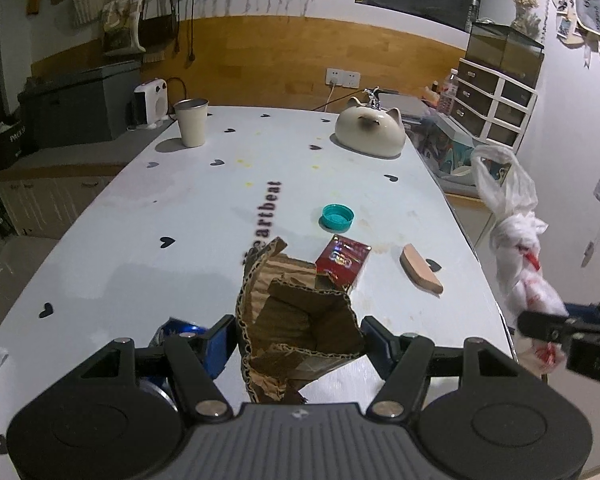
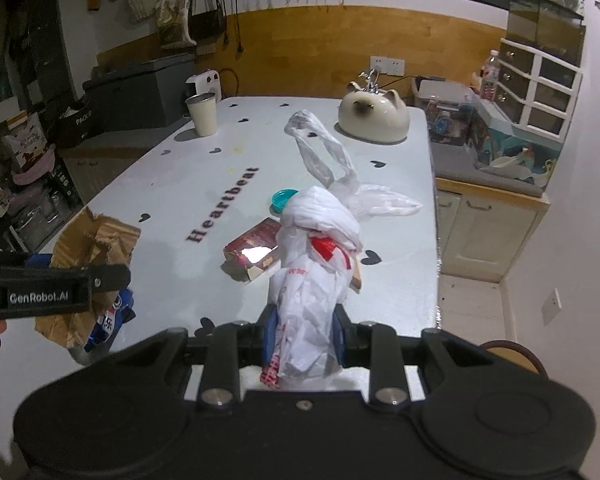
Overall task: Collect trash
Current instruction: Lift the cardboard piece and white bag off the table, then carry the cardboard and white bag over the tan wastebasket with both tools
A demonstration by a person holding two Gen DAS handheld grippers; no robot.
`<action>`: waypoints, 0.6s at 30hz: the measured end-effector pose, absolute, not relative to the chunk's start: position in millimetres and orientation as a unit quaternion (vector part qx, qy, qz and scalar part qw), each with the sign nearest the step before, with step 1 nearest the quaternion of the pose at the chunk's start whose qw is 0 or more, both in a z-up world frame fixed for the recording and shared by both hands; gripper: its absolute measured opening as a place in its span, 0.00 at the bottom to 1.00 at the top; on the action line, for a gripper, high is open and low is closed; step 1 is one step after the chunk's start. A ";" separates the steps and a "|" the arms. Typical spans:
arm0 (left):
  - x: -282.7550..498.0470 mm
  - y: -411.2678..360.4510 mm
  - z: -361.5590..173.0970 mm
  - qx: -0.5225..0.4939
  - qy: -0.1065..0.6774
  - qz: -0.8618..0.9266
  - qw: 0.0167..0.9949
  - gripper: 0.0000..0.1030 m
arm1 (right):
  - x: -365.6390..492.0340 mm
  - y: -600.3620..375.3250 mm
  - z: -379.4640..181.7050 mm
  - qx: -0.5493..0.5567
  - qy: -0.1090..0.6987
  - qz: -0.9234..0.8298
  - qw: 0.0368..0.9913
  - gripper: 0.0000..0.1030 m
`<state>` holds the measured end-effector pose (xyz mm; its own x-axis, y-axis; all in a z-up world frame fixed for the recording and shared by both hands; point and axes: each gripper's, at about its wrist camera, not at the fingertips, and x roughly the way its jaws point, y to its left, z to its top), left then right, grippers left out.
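Note:
My left gripper is shut on a torn piece of brown cardboard and holds it just above the white table; the cardboard also shows in the right wrist view. My right gripper is shut on a crumpled white plastic bag with red print, held upright past the table's right edge. On the table lie a red packet, a teal bottle cap and a tan block. A blue wrapper lies under my left gripper.
A cream cup stands at the far left of the table and a cat-shaped ceramic jar at the far right. A drawer unit and a cluttered low cabinet stand right of the table.

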<state>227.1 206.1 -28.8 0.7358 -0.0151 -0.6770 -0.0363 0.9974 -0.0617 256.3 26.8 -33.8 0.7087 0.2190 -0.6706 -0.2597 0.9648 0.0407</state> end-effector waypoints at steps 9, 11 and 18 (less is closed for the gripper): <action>200.8 184.1 -24.7 -0.013 0.359 0.003 0.933 0.66 | 225.0 3.2 -22.9 -0.025 0.343 0.121 0.931 0.28; 197.8 176.1 -23.8 -0.011 0.359 0.002 0.933 0.66 | 219.8 -3.4 -21.6 -0.023 0.341 0.119 0.932 0.28; 190.9 142.8 -21.3 -0.009 0.358 0.009 0.934 0.66 | 210.5 -34.5 -21.2 -0.019 0.336 0.113 0.935 0.28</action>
<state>190.9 142.8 -21.3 0.7439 0.0112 -0.6682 -0.0239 0.9997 -0.0098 210.5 -34.5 -21.2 0.7480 0.1986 -0.6333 -0.2242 0.9737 0.0405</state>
